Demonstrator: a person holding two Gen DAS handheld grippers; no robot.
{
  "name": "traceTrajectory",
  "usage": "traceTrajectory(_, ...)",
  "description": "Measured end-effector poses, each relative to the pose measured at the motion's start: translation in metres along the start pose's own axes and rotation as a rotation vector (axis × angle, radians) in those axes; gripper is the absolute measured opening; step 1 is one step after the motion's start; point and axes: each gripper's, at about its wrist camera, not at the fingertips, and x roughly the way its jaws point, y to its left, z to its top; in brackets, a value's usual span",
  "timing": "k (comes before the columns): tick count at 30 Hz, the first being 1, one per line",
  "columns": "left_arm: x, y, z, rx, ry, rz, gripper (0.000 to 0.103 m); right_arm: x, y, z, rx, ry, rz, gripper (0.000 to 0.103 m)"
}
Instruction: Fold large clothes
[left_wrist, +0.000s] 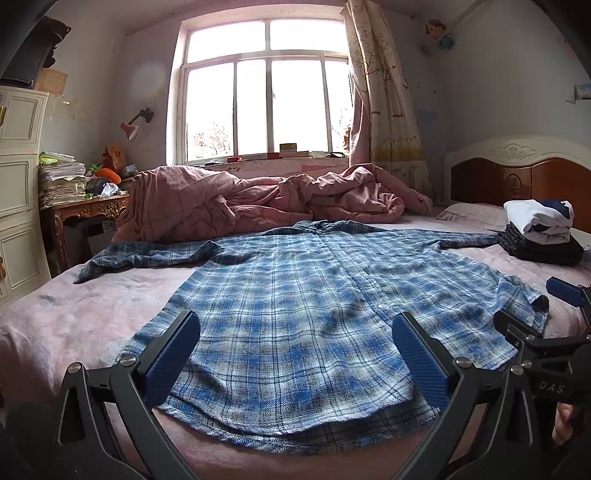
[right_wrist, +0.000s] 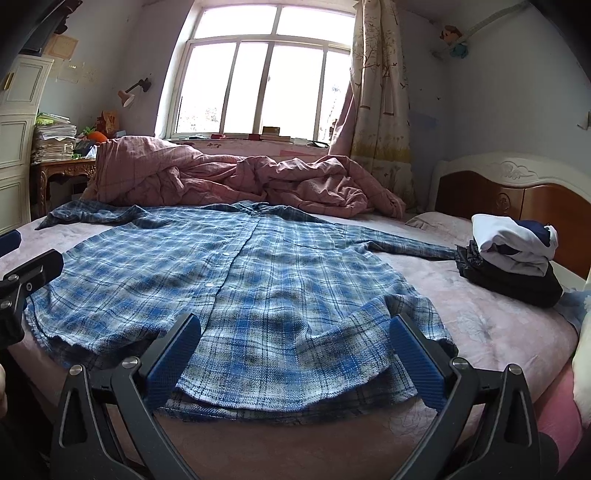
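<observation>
- Blue plaid shirt (left_wrist: 295, 295) lies spread flat on the pink bed (left_wrist: 74, 314).
- Left gripper (left_wrist: 295, 354) and right gripper (right_wrist: 295, 354) hover over its near hem, fingers wide, holding nothing.

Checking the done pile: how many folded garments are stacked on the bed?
2 that I can tell apart: a white-and-navy garment on top of a black one, by the headboard, off the plaid shirt's sleeve end. The stack may hide more layers.

bare bed (right_wrist: 480, 332) rightward — folded pile (right_wrist: 513, 266) beyond
</observation>
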Motion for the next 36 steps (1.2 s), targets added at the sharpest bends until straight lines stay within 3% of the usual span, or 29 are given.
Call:
traceTrajectory(14,-0.01,0.018,0.008,-0.055,-0.054,0.019,0.103,0.002,0.0,-0.003,0.018,0.001,-0.004,0.103)
traceTrajectory(22,-0.002,0.018,0.003,-0.054,-0.02,0.02,0.103,-0.004,-0.001,-0.002,0.008,-0.02,-0.006,0.103)
traceTrajectory(29,-0.016,0.016,0.004,-0.055,-0.097,0.005,0.103,-0.005,-0.003,-0.002,0.003,-0.031,-0.021,0.103)
traceTrajectory(36,-0.018,0.014,0.005,-0.037,-0.113,0.015,0.103,-0.007,-0.001,-0.002,-0.004,-0.045,-0.021,0.103)
